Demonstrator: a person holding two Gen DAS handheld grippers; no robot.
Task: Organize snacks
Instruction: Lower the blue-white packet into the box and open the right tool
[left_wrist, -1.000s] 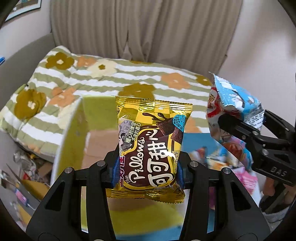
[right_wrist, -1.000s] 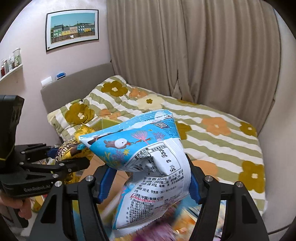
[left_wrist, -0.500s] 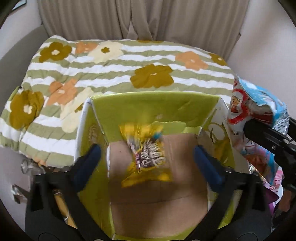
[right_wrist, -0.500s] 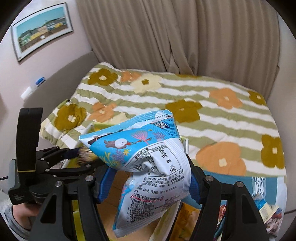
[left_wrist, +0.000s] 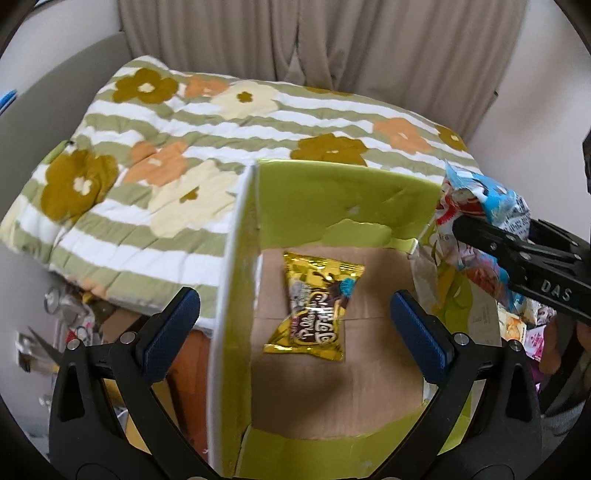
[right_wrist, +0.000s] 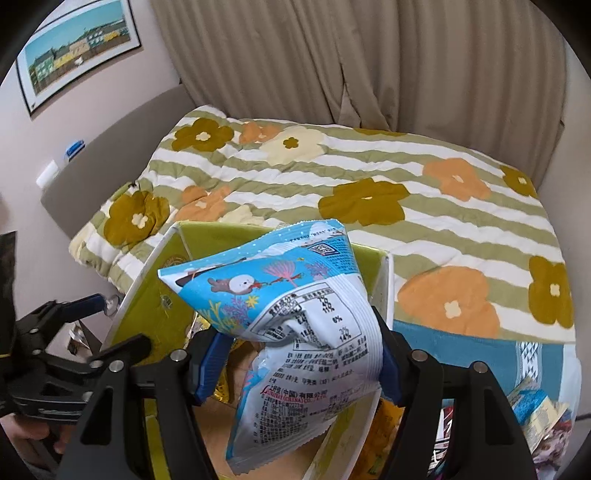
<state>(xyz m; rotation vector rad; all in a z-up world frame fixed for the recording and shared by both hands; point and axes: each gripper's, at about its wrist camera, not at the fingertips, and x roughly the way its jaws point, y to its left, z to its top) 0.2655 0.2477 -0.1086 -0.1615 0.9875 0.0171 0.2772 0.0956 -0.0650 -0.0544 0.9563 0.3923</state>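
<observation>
Hand-held grippers (left_wrist: 293, 332): two; visible packets (left_wrist: 313, 312): perhaps two

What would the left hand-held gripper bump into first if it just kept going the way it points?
Probably the gold snack packet lying on the cardboard floor of the green box; the open left hand-held gripper points down at it, though depth is hard to judge.

Gold snack packet (left_wrist: 314, 302) – lime-green box (left_wrist: 343, 206) – floral striped quilt (left_wrist: 184, 147).
</observation>
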